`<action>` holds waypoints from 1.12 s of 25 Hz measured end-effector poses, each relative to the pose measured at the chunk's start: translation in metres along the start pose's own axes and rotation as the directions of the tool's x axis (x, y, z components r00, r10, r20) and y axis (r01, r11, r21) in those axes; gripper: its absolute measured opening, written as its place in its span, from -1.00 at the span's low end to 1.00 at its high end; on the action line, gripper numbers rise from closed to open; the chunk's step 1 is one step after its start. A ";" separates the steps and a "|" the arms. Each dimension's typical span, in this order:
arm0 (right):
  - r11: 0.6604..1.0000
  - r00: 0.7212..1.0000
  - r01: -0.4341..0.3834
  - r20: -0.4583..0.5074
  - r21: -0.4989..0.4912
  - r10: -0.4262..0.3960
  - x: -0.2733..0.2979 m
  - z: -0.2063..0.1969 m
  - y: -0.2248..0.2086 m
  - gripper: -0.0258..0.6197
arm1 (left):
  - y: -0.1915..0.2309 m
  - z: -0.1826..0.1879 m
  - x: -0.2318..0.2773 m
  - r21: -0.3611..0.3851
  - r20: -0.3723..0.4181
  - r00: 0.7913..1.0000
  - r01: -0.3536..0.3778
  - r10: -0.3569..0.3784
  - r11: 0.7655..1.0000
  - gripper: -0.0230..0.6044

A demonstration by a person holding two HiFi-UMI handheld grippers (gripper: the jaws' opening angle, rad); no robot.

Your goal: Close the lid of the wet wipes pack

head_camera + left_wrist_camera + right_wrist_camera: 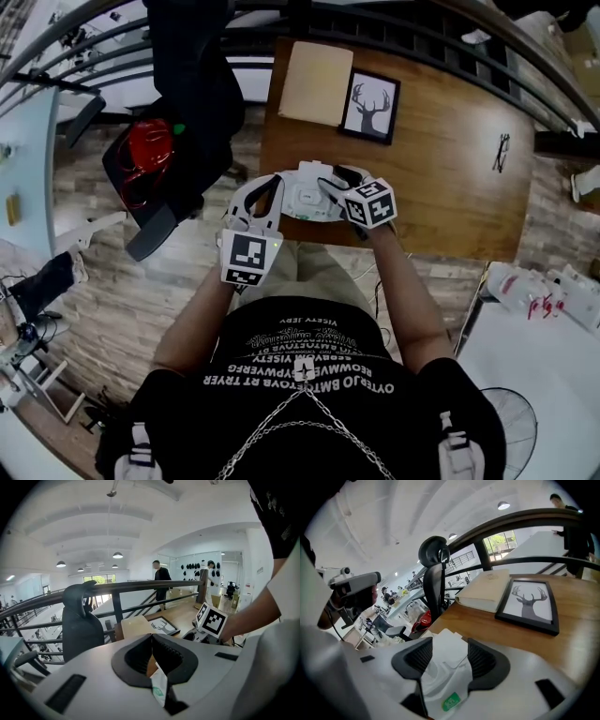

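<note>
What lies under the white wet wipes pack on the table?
The brown wooden table shows around and under the white wet wipes pack. The pack covers the spot beneath it, so anything thin there cannot be seen.

Free room, as I read it:
- Bare desk (450, 202) right of the wet wipes pack (307, 199), broken only by glasses (502, 150) far right.
- A bare strip between pack and framed deer picture (369, 106).

Obstacles:
- The picture and a tan book (316, 82), side by side behind the pack.
- A railing (422, 37) along the desk's far edge.
- A black chair (192, 84) off the left corner.
- The left hand-held gripper (277, 195) and right hand-held gripper (333, 184), flanking the pack.
</note>
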State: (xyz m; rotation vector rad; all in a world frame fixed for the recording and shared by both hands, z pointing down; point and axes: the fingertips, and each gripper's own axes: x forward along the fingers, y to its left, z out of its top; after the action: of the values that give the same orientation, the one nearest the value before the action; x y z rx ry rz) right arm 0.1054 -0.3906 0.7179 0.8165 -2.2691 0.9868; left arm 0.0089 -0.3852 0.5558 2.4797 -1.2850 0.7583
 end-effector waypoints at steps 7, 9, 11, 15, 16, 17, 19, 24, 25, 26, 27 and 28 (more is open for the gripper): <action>0.999 0.998 -0.011 -0.063 0.032 0.013 0.023 -0.011 -0.006 -0.14 | 0.013 -0.007 -0.003 0.002 -0.017 1.000 -0.012 0.012 1.000 -0.84; 1.000 0.997 -0.004 -0.073 0.028 0.006 0.026 -0.014 -0.007 -0.14 | 0.015 -0.009 -0.005 0.001 -0.020 1.000 -0.016 0.016 1.000 -0.84; 1.000 0.997 0.010 -0.081 0.012 -0.009 0.028 -0.016 -0.008 -0.14 | 0.016 -0.009 -0.008 0.001 -0.020 1.000 -0.019 0.019 1.000 -0.84; 0.999 0.996 0.038 -0.080 0.015 -0.037 0.025 -0.014 -0.015 -0.14 | 0.013 -0.009 -0.013 0.001 -0.019 1.000 -0.023 0.023 1.000 -0.84; 0.999 0.996 0.038 -0.087 0.020 -0.036 0.026 -0.015 -0.016 -0.12 | 0.013 -0.010 -0.015 0.001 -0.021 1.000 -0.023 0.023 1.000 -0.84; 0.999 0.995 0.032 -0.099 0.021 -0.030 0.028 -0.017 -0.016 -0.10 | 0.012 -0.012 -0.016 0.000 -0.025 0.999 -0.024 0.024 1.000 -0.84; 1.000 0.992 0.017 -0.129 0.007 -0.016 0.032 -0.022 -0.014 -0.08 | 0.011 -0.017 -0.018 -0.005 -0.033 0.999 -0.027 0.027 1.000 -0.84; 0.999 0.991 0.020 -0.131 -0.034 -0.024 0.033 -0.020 -0.010 -0.09 | 0.007 -0.022 -0.022 -0.012 -0.039 0.999 -0.032 0.031 0.999 -0.84; 0.999 0.993 0.019 -0.119 -0.035 -0.023 0.030 -0.018 -0.009 -0.09 | 0.006 -0.021 -0.023 -0.010 -0.037 0.999 -0.032 0.031 0.999 -0.84; 0.999 0.994 0.017 -0.106 -0.036 -0.021 0.027 -0.016 -0.008 -0.09 | 0.005 -0.020 -0.024 -0.008 -0.035 0.999 -0.033 0.033 0.999 -0.84; 0.999 0.996 0.014 -0.092 -0.035 -0.017 0.024 -0.014 -0.007 -0.10 | 0.004 -0.019 -0.025 -0.007 -0.033 0.999 -0.035 0.034 0.999 -0.84; 0.999 0.997 0.010 -0.077 -0.036 -0.013 0.020 -0.011 -0.006 -0.11 | 0.003 -0.018 -0.025 -0.006 -0.031 0.999 -0.037 0.037 0.999 -0.84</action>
State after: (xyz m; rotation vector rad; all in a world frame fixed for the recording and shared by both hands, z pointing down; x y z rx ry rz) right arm 0.0980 -0.3916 0.7405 0.7630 -2.2075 0.9538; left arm -0.0113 -0.3618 0.5565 2.4361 -1.3238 0.7968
